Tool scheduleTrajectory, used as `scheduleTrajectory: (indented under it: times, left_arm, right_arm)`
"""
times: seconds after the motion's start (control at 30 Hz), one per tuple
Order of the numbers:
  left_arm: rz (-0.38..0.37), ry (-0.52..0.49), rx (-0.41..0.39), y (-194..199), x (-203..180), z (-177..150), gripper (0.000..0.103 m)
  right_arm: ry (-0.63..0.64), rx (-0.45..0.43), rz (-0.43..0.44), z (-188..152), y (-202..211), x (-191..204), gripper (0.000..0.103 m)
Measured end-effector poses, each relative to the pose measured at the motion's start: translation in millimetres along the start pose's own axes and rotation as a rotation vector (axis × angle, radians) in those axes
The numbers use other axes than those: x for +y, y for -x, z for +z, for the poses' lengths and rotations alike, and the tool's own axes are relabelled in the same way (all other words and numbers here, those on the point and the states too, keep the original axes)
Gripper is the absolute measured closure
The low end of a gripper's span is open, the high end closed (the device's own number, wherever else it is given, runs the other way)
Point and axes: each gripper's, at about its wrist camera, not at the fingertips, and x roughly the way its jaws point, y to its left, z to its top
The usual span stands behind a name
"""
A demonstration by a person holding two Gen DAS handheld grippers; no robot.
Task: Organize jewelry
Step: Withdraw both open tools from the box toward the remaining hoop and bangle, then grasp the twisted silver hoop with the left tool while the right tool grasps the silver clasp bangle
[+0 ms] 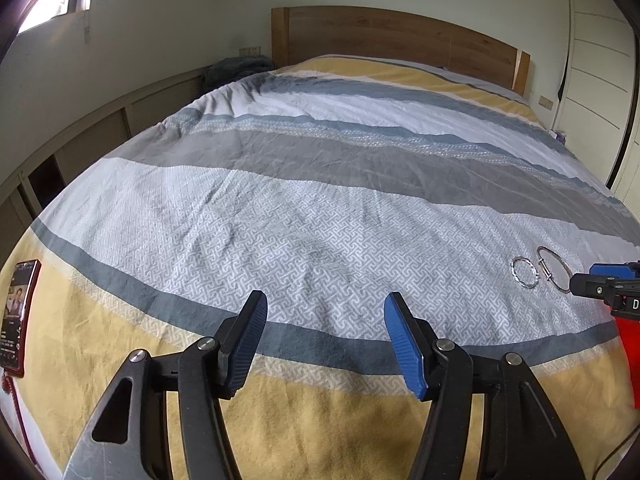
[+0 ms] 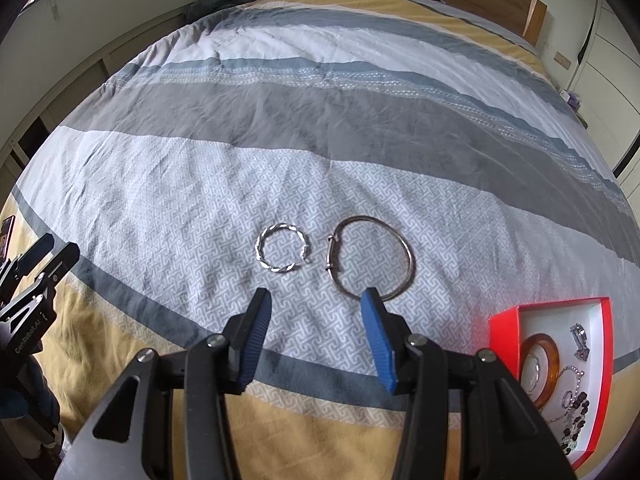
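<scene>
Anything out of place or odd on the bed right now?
Two bangles lie loose on the duvet, outside the red box: a twisted silver bangle and a plain metal bangle, side by side, apart. Nothing looks damaged or spilled.

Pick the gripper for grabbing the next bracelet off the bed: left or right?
Right. The right gripper hangs open just short of the plain bangle and twisted bracelet; the left gripper faces bare bedspread.

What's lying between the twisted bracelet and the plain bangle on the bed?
Nothing but bare patterned bedspread. In the right wrist view the twisted bracelet and plain bangle lie side by side, apart, with only cloth in the gap.
</scene>
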Motion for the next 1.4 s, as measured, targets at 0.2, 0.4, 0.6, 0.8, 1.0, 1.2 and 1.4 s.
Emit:
scheduleTrajectory:
  times: [0.2, 0.4, 0.6, 0.8, 1.0, 1.2, 1.4]
  left_arm:
    - [-0.026, 0.053, 0.049, -6, 19, 6, 0.043]
    - [-0.133, 0.092, 0.094, -16, 20, 15, 0.045]
    - [-0.261, 0.034, 0.143, -29, -24, 26, 0.045]
    - [-0.333, -0.058, 0.185, -50, -80, 36, 0.045]
    - [-0.357, -0.118, 0.238, -73, -122, 39, 0.052]
    - [-0.327, -0.187, 0.288, -94, -150, 37, 0.054]
    - [-0.264, -0.263, 0.3, -110, -169, 31, 0.058]
  right_arm:
    - [-0.013, 0.011, 0.008, 11, -8, -3, 0.058]
    - [-0.029, 0.04, 0.028, 15, -20, -8, 0.058]
    - [-0.039, 0.073, 0.012, 24, -26, -33, 0.058]
    - [-0.058, 0.126, 0.019, 37, -36, -68, 0.058]
    - [-0.036, 0.198, 0.065, 47, -60, -84, 0.058]
    - [0.006, 0.253, 0.091, 51, -83, -87, 0.059]
    - [0.078, 0.283, 0.084, 54, -99, -79, 0.061]
